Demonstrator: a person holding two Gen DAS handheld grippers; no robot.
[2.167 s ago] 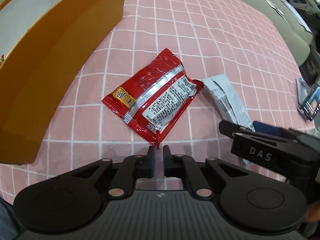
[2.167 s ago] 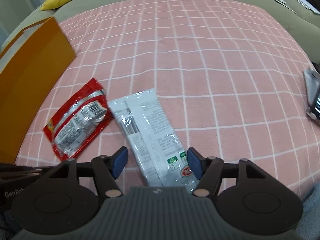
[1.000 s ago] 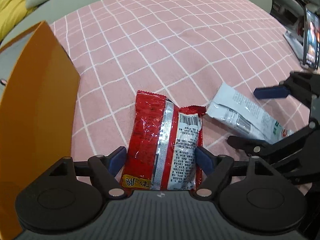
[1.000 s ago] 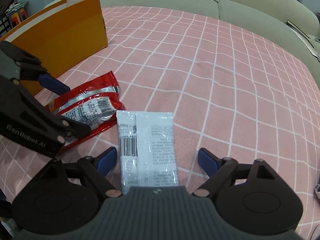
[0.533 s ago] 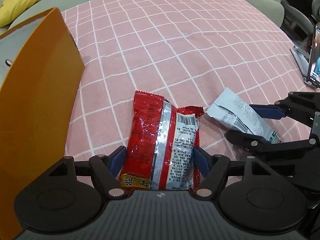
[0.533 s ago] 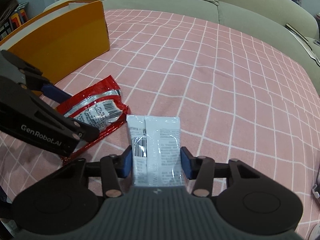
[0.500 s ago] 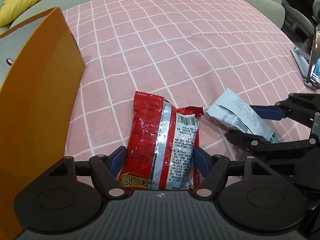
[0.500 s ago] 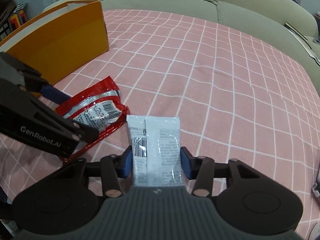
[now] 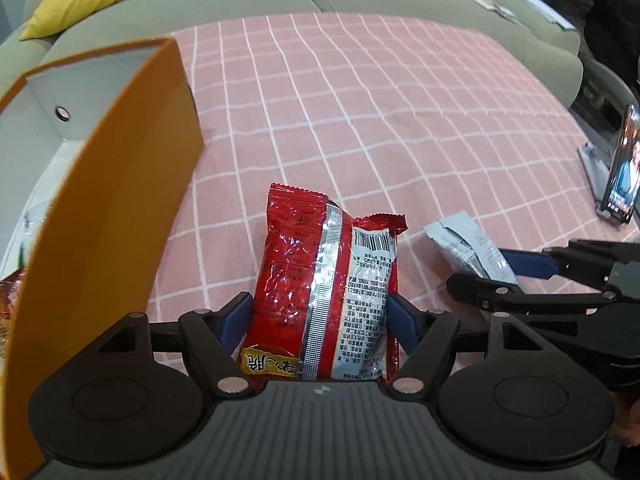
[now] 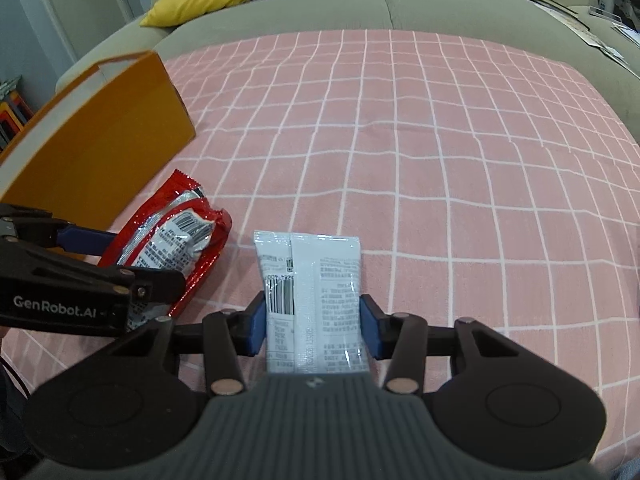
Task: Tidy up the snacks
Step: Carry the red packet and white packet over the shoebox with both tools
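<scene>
Box [image 10: 100, 136] sits upper left on the checked cloth [image 10: 440, 160], red packet [image 10: 176, 232] just below-right of it, white packet [image 10: 312, 280] beside that at centre, sofa [image 10: 400, 4] behind.

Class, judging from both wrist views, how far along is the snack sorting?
Done: some packets seem to lie in the orange box. In hand: left tool grips the red packet, right tool the white packet. Left: both go into the box.
</scene>
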